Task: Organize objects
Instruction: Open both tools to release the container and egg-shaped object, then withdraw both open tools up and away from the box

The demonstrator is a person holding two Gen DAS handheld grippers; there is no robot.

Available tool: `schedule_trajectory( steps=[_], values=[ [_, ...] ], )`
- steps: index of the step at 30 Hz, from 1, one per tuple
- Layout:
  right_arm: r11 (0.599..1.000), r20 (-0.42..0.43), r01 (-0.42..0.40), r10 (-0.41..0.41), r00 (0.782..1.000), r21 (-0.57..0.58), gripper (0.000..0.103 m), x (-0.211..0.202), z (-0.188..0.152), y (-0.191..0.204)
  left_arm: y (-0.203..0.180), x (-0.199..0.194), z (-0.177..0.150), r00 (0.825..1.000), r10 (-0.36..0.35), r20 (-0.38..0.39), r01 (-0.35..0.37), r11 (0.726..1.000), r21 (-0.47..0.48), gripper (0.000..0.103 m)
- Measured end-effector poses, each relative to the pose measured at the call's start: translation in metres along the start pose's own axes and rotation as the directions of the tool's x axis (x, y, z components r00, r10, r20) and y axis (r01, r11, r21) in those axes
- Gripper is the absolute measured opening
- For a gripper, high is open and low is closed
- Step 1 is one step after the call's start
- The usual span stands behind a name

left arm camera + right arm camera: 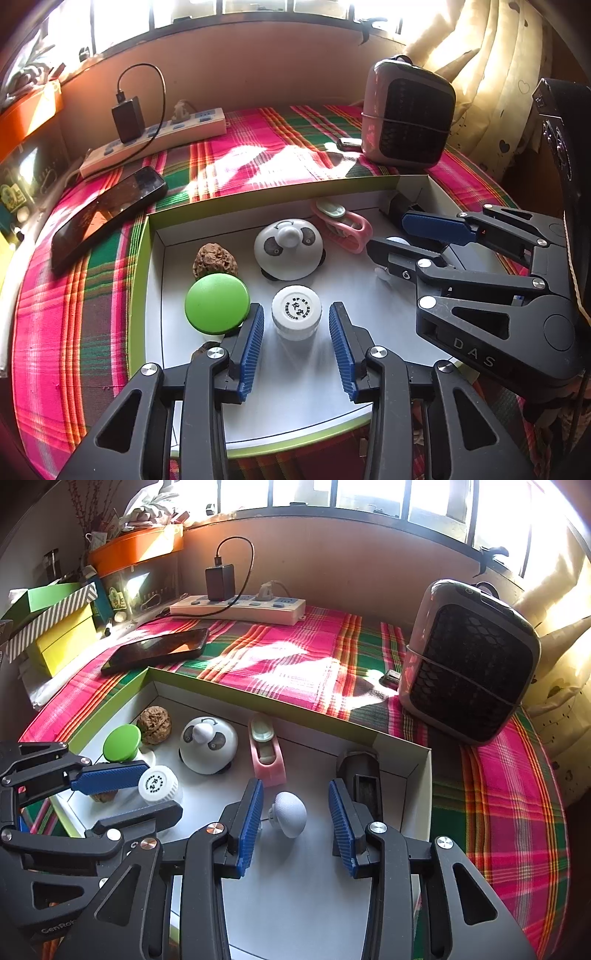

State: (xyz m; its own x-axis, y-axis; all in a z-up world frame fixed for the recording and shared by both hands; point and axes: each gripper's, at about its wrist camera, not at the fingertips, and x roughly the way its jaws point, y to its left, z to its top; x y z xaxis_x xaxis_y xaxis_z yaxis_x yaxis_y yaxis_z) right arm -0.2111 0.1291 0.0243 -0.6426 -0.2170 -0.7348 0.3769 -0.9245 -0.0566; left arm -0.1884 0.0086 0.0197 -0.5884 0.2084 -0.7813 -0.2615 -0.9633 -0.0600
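A white tray with a green rim (258,194) lies on a plaid cloth. In it stands a small white-capped bottle (296,308) between the blue pads of my left gripper (296,320), which is open, with gaps on both sides. A green-topped knob (217,303), a walnut (214,260), a panda dome (288,249) and a pink clip (347,225) sit beyond. My right gripper (295,794) is open around a white mushroom-shaped piece (290,812) lying on the tray floor (295,893), pads apart from it. A black block (360,775) sits in the tray's corner.
On the cloth behind the tray lie a black phone (157,650), a power strip (240,607) with a charger plugged in, and a small heater (469,661) at the right. Boxes (55,627) are stacked at the left. A curtain (491,74) hangs at the right.
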Motion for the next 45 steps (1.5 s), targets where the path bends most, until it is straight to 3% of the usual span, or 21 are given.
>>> schedule_trajectory(
  steps=[24,36,45],
  values=[
    [0.999,0.057,-0.001,-0.002,0.998,0.051,0.038,-0.039,-0.011,0.001,0.0,-0.035,-0.018,0.998,-0.01,0.054,0.011,1.0,-0.023,0.036],
    [0.996,0.081,-0.003,-0.005,0.997,0.092,0.039,-0.068,-0.032,0.0,0.009,-0.068,-0.039,0.994,-0.023,0.106,0.032,0.997,-0.076,0.036],
    [0.994,0.074,-0.014,0.006,0.997,0.105,0.039,-0.082,-0.053,0.01,0.009,-0.077,-0.057,0.995,-0.051,0.087,0.059,0.994,-0.092,0.036]
  ],
)
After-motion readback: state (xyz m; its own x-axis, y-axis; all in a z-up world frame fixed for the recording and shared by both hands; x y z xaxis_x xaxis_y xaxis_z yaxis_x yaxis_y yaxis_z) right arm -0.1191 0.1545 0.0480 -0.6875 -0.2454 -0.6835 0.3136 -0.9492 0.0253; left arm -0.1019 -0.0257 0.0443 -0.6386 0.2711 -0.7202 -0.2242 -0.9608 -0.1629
